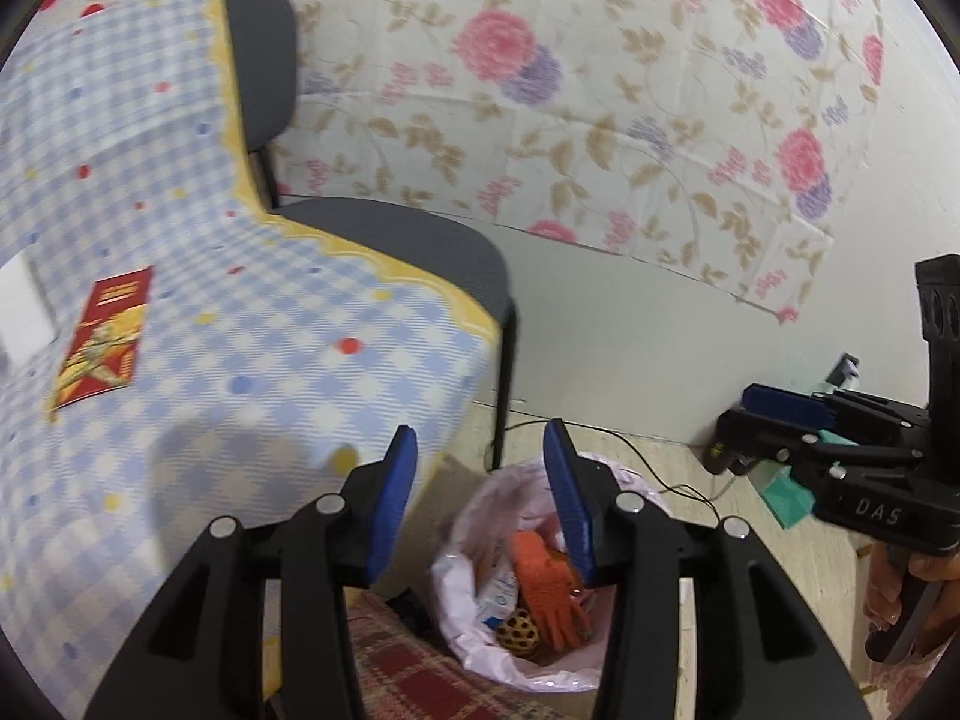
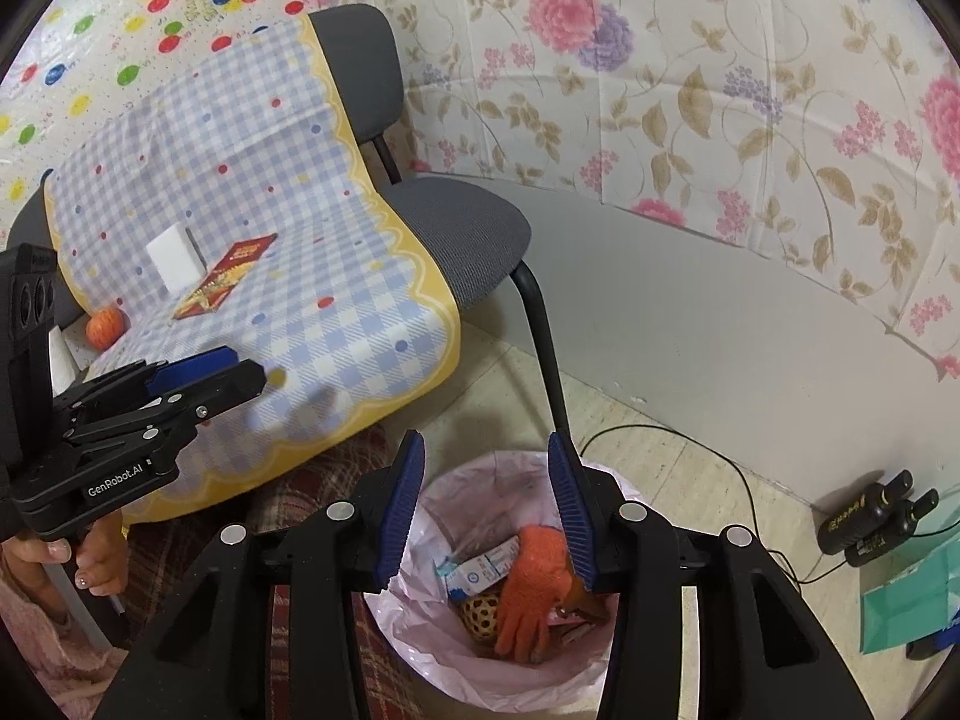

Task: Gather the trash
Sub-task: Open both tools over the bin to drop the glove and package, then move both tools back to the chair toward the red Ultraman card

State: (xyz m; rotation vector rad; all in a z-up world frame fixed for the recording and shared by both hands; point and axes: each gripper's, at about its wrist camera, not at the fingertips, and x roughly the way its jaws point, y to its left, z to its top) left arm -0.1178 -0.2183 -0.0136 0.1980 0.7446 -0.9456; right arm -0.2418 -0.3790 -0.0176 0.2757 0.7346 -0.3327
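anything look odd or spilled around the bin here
Nothing is spilled: the orange glove, a paper packet and a yellow ball lie inside the pink-lined bin. Still on the checked cloth: a red leaflet, a white block and an orange ball.

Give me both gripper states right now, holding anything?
Left gripper: open, nothing between its blue pads, above the pink-lined trash bin.
Right gripper: open, empty, over the same bin, where the orange knit glove lies.
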